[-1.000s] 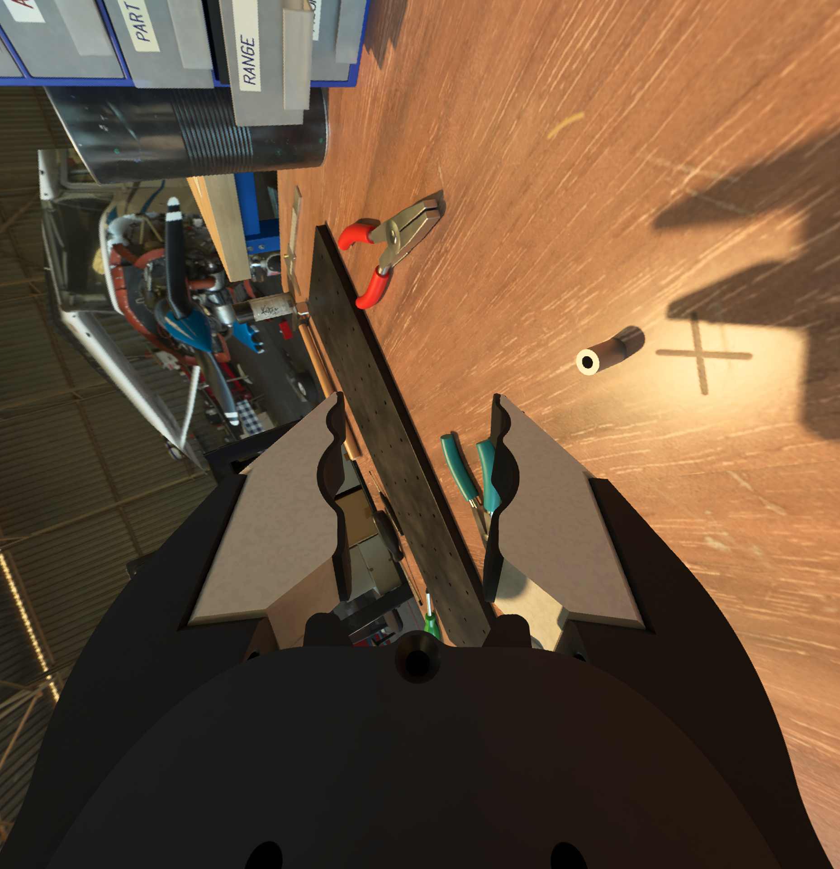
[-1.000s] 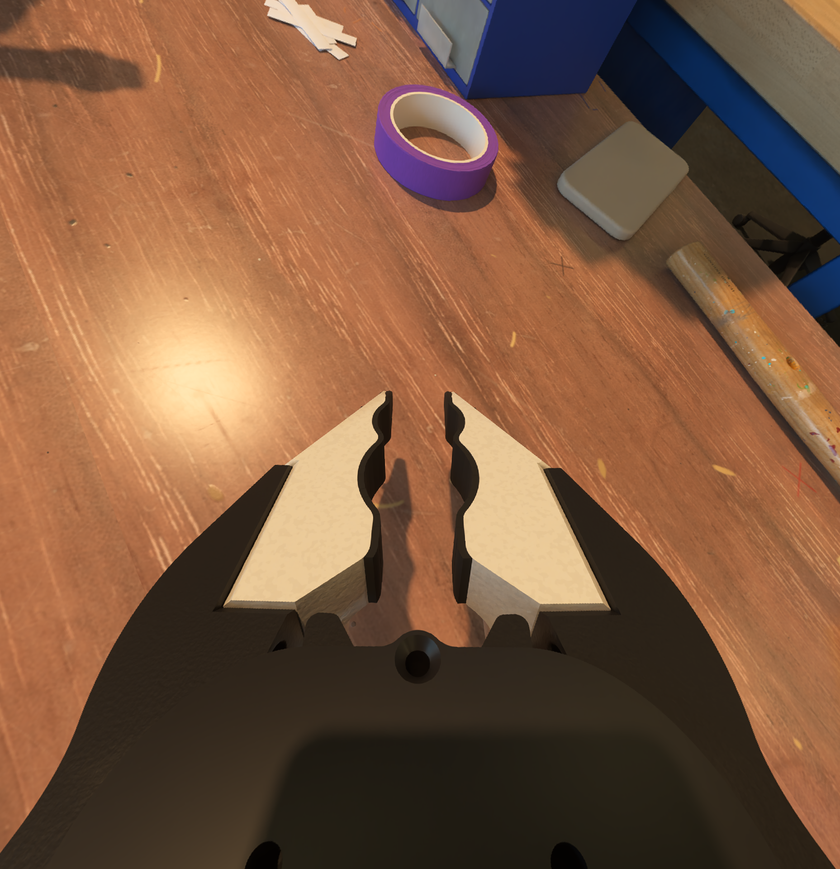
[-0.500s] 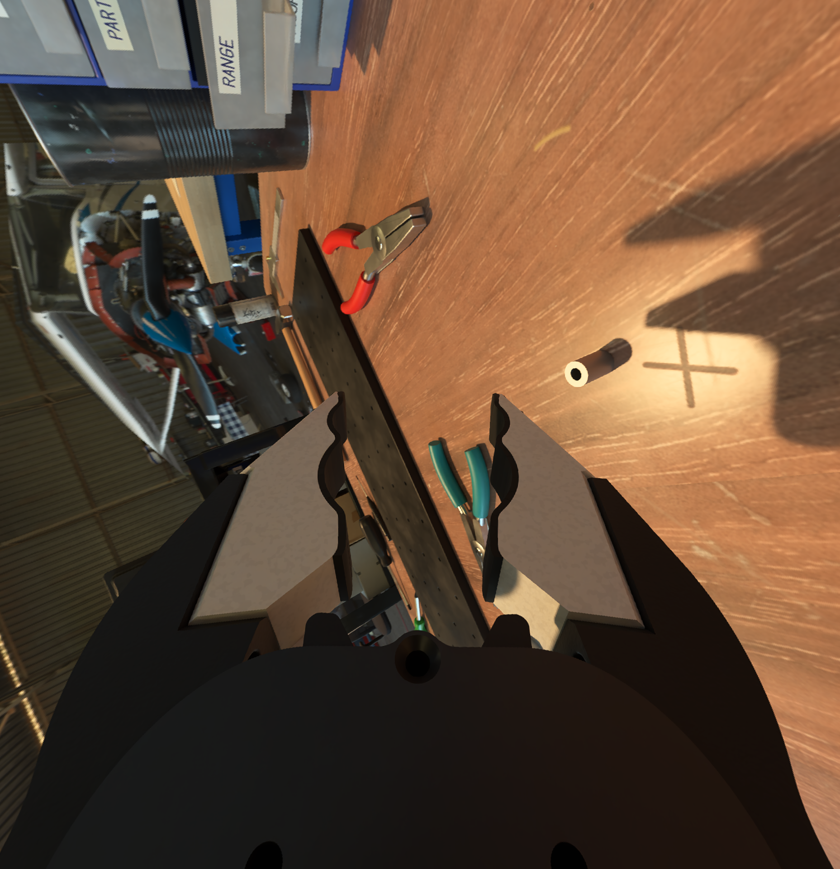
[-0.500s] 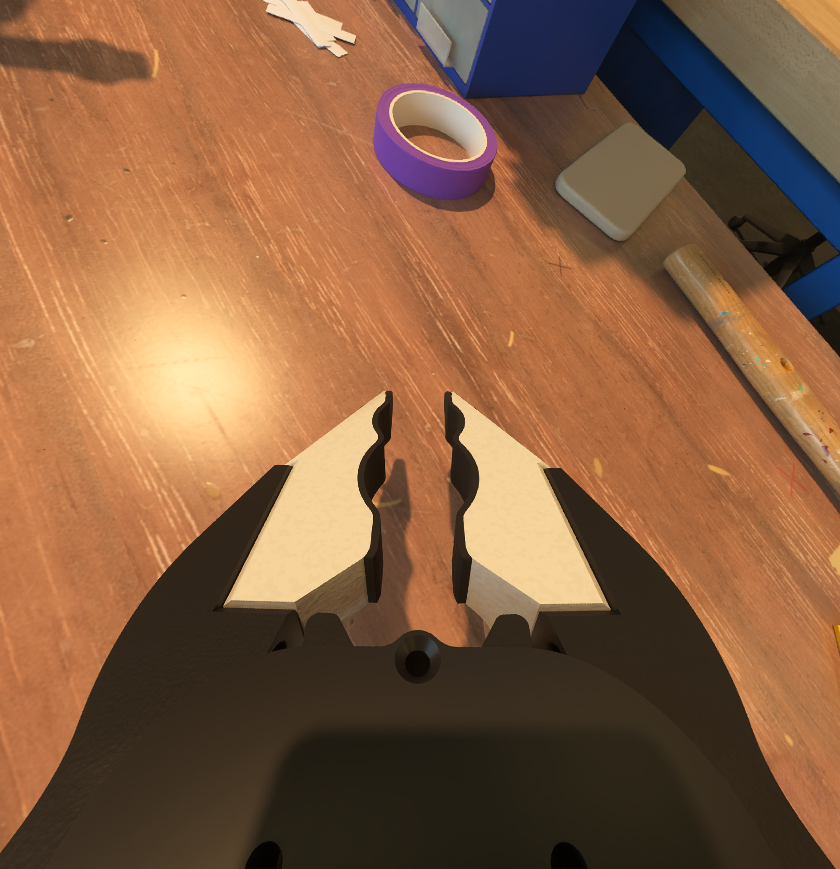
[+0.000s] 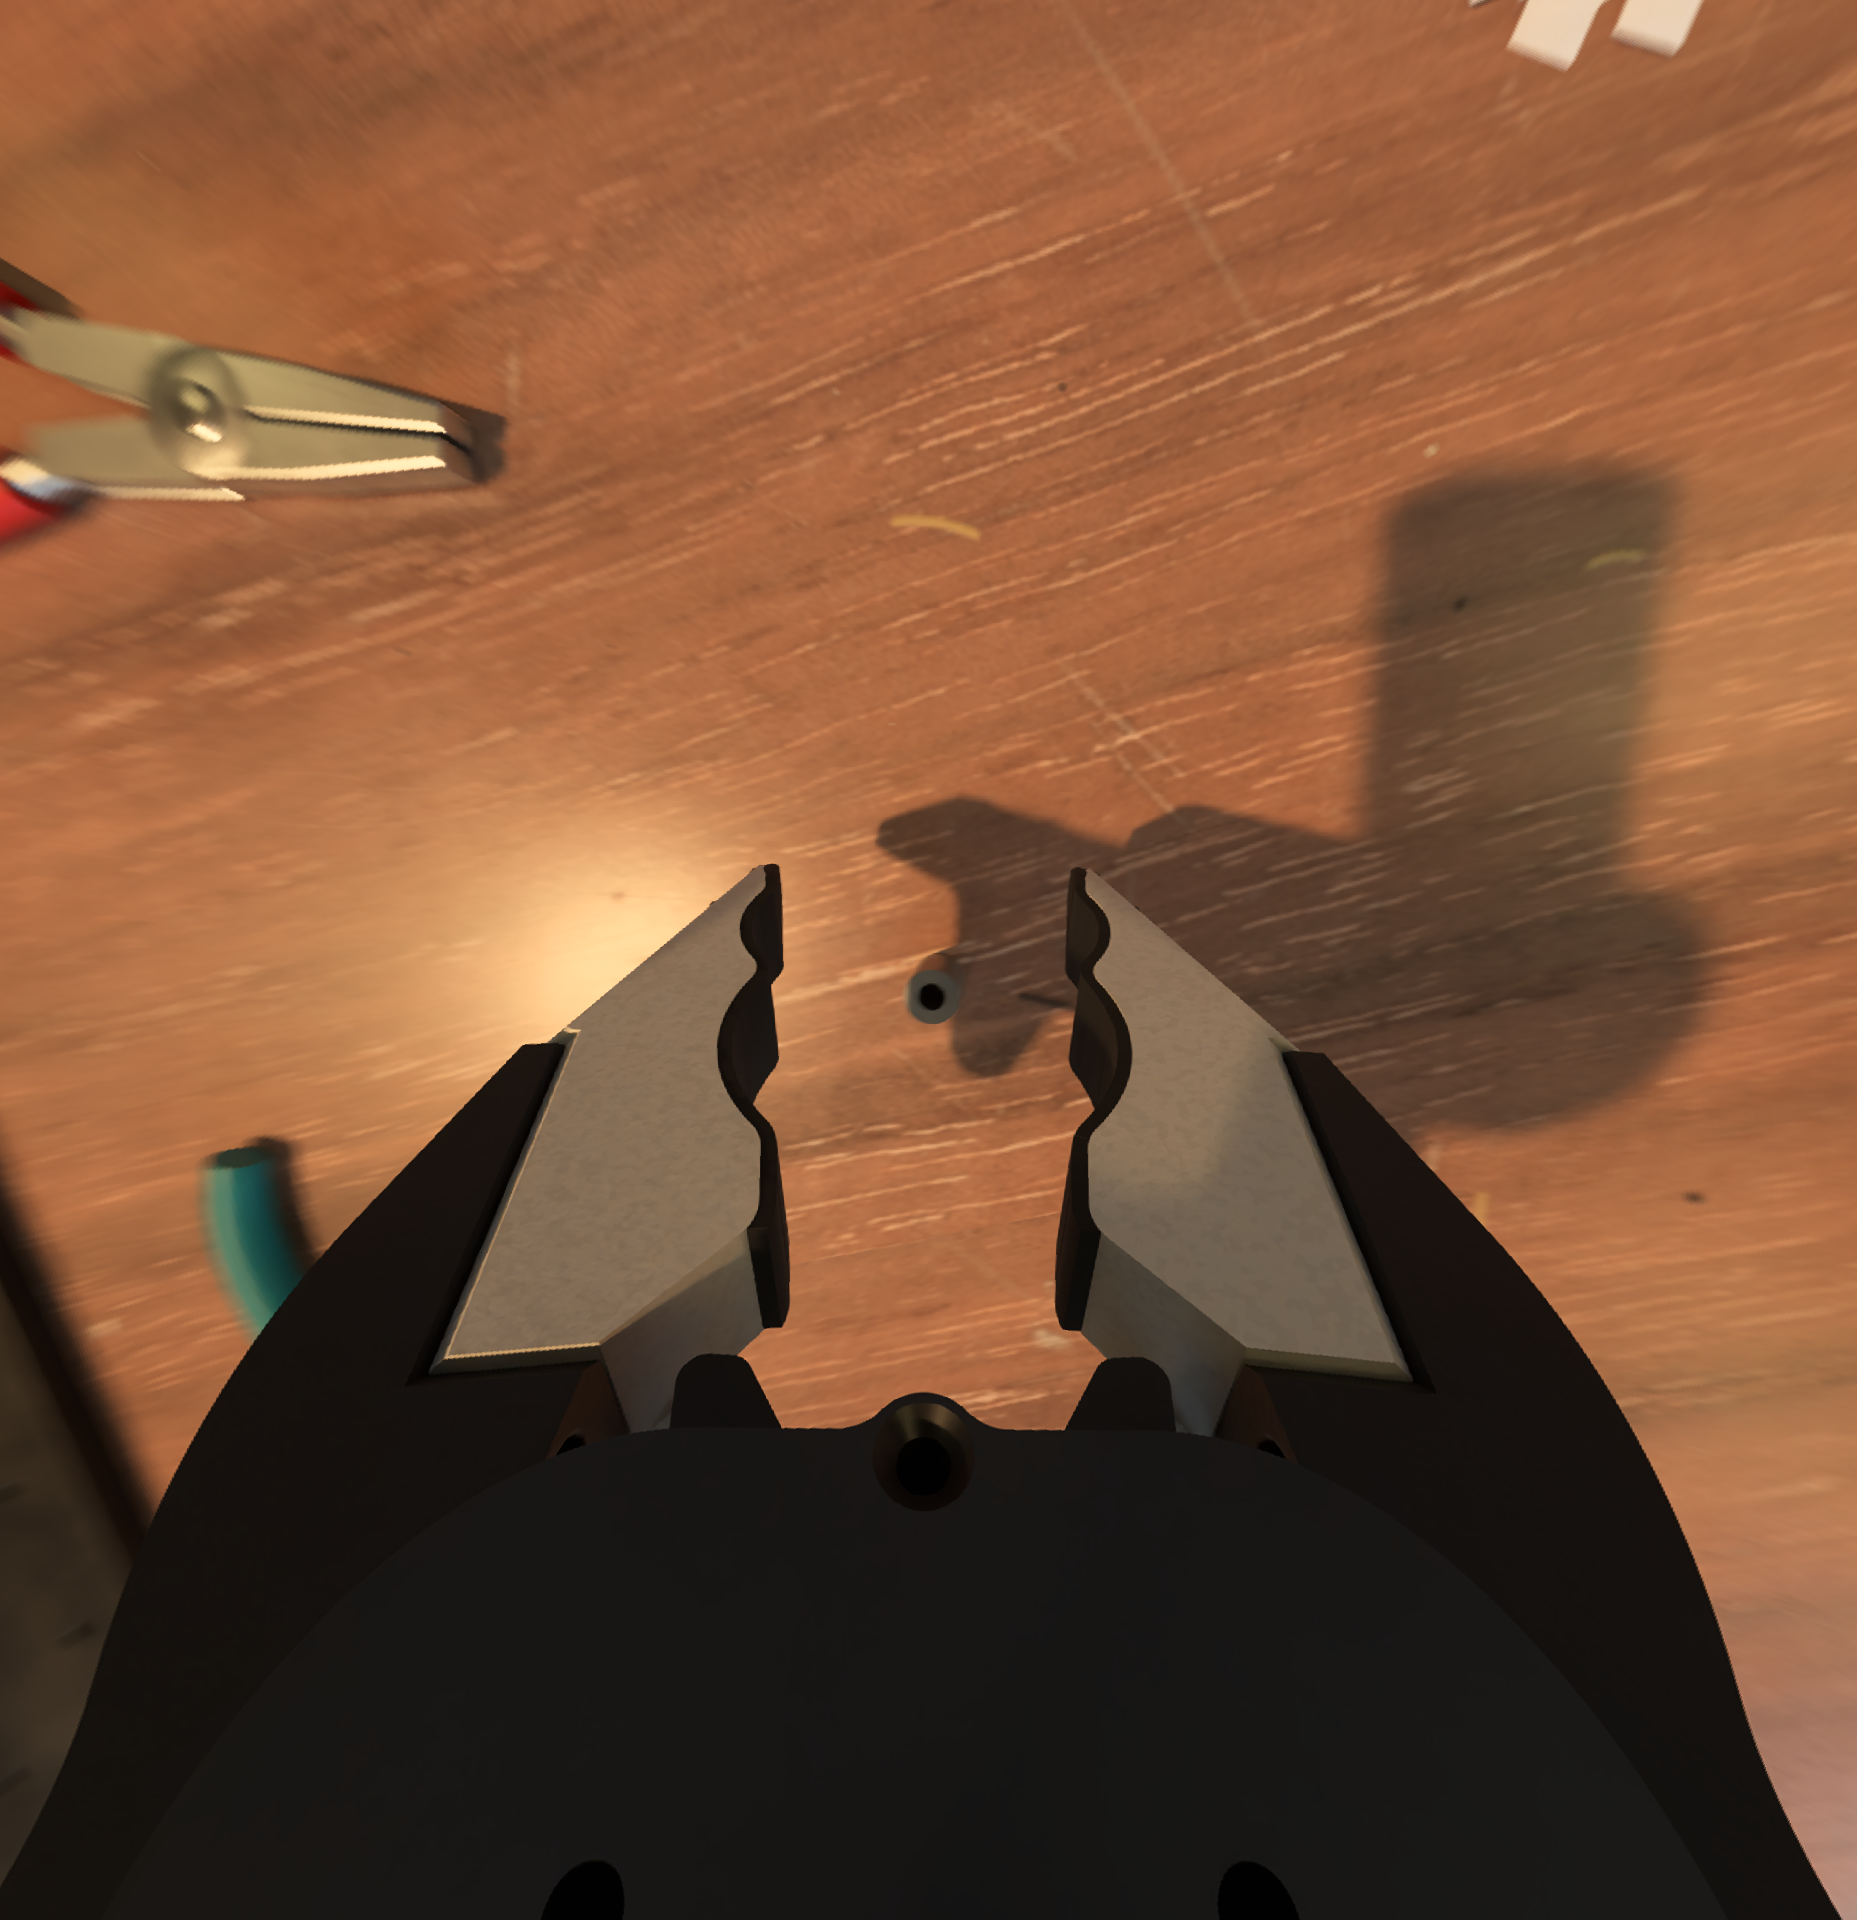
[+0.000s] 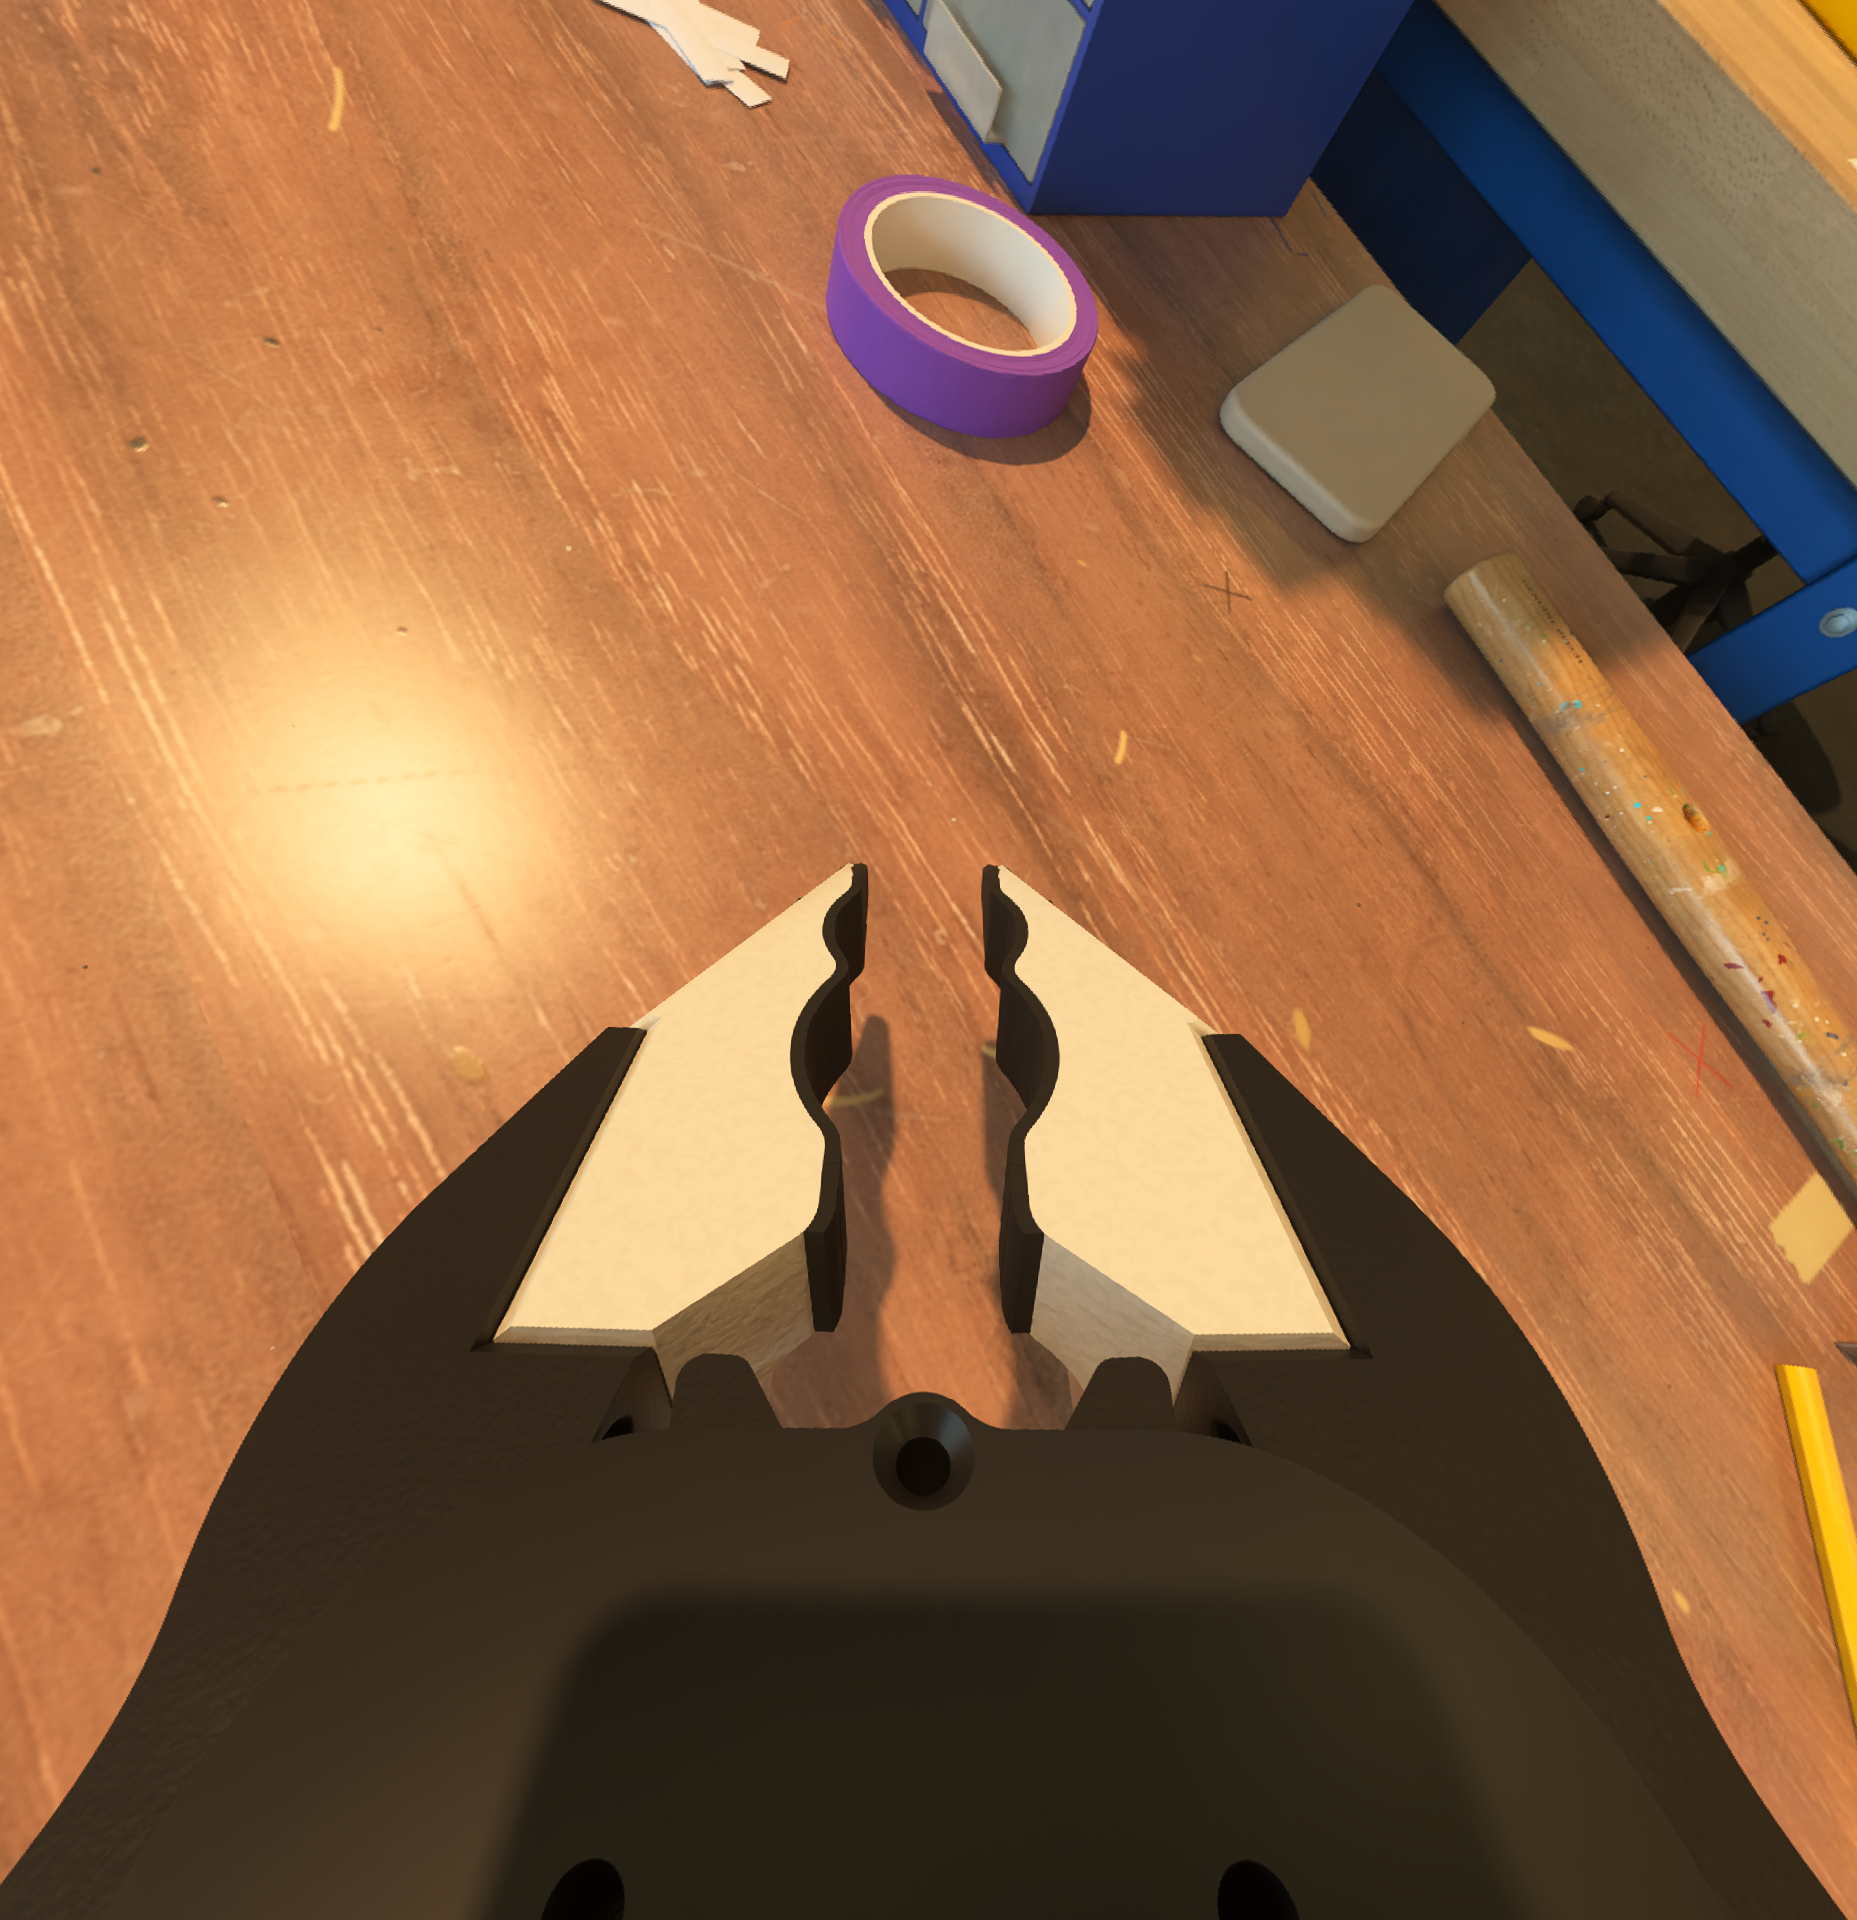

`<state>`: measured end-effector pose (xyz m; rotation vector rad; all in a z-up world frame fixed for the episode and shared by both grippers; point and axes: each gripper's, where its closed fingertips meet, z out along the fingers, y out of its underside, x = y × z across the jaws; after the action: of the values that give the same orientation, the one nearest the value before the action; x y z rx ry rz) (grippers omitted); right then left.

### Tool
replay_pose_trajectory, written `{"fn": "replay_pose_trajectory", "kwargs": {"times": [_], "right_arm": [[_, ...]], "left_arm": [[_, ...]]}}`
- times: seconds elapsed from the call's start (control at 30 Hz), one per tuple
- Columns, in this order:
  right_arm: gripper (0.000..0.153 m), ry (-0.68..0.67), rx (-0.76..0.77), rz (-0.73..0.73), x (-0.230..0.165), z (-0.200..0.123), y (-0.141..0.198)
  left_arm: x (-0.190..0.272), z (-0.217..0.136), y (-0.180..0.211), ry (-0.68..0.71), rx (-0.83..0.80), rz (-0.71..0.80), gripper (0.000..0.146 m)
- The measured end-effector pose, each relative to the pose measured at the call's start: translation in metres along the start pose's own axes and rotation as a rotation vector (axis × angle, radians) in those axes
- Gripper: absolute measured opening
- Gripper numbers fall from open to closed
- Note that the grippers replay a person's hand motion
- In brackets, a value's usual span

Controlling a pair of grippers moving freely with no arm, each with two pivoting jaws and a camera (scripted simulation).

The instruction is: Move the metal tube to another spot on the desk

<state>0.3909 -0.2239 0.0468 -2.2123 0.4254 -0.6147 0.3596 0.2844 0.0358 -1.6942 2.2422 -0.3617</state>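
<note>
The metal tube [image 5: 932,995] is a small grey cylinder on the wooden desk [image 5: 1007,312]. In the left wrist view I see it end-on, as a ring with a dark hole. My left gripper [image 5: 924,883] is open and points down at the desk, with the tube in the gap between its fingers, a little behind the tips and touching neither. Its shadow falls over the tube. My right gripper [image 6: 924,878] is empty, its fingers a narrow gap apart above bare desk [image 6: 488,520]. The tube does not show in the right wrist view.
Red-handled pliers [image 5: 228,426] lie at the left, a teal handle [image 5: 243,1226] and a dark board [image 5: 30,1455] at the lower left. The right wrist view shows a purple tape roll [image 6: 960,307], a grey pad [image 6: 1355,410], a wooden handle [image 6: 1672,862], a blue cabinet [image 6: 1163,104] and a yellow pencil [image 6: 1838,1621].
My left gripper has swung from facing the desk's edge to pointing down over the tube, which now sits between its fingers. The right gripper has barely moved.
</note>
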Motion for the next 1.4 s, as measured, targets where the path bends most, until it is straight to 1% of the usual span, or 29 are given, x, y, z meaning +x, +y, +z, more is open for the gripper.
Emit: {"fn": "replay_pose_trajectory", "kwargs": {"times": [0.03,0.1,0.27,0.33,0.47,0.63,0.93,1.13,1.23,1.33,1.4], "right_arm": [[0.022,0.000,-0.001,-0.003,0.000,0.000,0.000],[0.022,-0.001,-0.004,-0.005,0.000,0.000,0.001],[0.022,-0.009,-0.018,-0.013,-0.002,0.002,0.004],[0.022,-0.008,-0.021,-0.021,-0.002,0.002,0.004],[0.022,-0.007,-0.021,-0.035,-0.004,0.002,0.003],[0.022,-0.001,-0.018,-0.041,-0.003,0.000,0.002],[0.022,-0.009,-0.038,-0.064,-0.004,0.001,0.007],[0.022,0.006,-0.043,-0.085,-0.003,-0.001,0.007],[0.022,0.046,-0.029,-0.085,0.007,-0.007,0.004],[0.022,0.178,-0.010,-0.079,0.035,-0.026,0.003],[0.022,0.277,0.027,-0.023,0.060,-0.047,0.003]], "left_arm": [[0.003,0.002,0.001,0.056,0.006,-0.042,0.052],[0.007,0.005,0.005,0.112,-0.003,-0.079,0.050],[0.010,-0.003,0.016,0.139,-0.027,-0.110,0.050],[0.006,-0.004,0.023,0.121,-0.046,-0.120,0.049],[0.002,0.001,0.033,0.118,-0.094,-0.135,0.046],[0.000,0.009,0.037,0.064,-0.137,-0.095,0.043],[0.001,0.012,0.038,0.056,-0.201,-0.056,0.032],[0.002,0.011,0.040,0.060,-0.229,0.019,0.013],[0.003,0.010,0.040,0.068,-0.244,0.031,0.012],[0.008,0.001,0.032,0.071,-0.209,0.052,0.012],[0.018,-0.011,0.022,0.081,-0.176,0.077,0.012]]}}
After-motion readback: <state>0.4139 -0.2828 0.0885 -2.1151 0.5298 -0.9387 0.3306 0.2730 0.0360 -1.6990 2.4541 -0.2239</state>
